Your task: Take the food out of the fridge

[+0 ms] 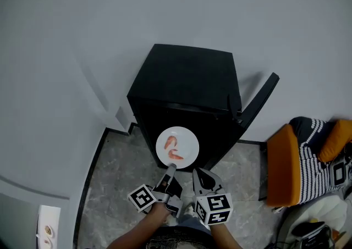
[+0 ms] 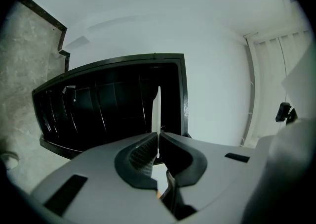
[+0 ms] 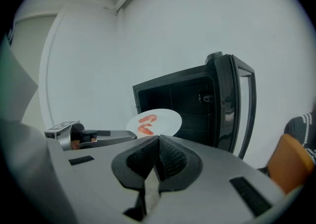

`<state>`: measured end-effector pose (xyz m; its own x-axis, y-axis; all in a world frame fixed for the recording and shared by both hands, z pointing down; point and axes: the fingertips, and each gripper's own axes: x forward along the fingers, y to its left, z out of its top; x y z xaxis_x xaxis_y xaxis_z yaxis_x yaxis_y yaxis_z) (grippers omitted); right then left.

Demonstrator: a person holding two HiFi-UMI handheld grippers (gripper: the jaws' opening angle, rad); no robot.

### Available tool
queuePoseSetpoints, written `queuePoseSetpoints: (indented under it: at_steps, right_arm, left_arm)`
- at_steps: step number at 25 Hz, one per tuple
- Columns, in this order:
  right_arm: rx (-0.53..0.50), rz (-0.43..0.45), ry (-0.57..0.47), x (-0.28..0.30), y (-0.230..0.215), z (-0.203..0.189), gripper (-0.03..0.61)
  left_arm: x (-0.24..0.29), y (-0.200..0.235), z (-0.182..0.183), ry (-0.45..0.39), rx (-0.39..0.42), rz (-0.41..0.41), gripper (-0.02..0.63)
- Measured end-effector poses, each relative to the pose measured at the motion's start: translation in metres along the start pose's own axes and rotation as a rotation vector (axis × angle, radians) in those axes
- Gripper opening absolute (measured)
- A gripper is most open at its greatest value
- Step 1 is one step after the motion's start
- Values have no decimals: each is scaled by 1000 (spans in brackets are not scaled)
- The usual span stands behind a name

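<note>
Head view: white plate (image 1: 188, 140) bears two curved orange pieces (image 1: 171, 143)

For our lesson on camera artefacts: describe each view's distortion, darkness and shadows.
Head view: the fridge throws a soft shadow on the wall to its right. Left gripper view: fisheye, black corners, fridge interior nearly black, plate seen edge-on. Right gripper view: same round vignette, wall lines bowed.

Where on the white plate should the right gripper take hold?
Probably the bare near-right rim of the plate, coming level from the person's side: the plate lies flat, its edge is thin, and the shrimp sit left of centre. The right gripper, now shut, must open first.
</note>
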<state>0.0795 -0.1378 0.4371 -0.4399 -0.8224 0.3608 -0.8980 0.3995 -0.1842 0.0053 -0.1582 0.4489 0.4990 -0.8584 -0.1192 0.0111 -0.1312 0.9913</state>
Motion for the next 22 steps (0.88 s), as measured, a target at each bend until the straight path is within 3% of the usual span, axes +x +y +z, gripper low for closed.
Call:
queuePoseSetpoints:
  at_steps: [22]
  right_arm:
    - [21, -128, -56, -31, 63, -16, 22]
  left_arm:
    - [-66, -17, 10, 99, -37, -22, 20]
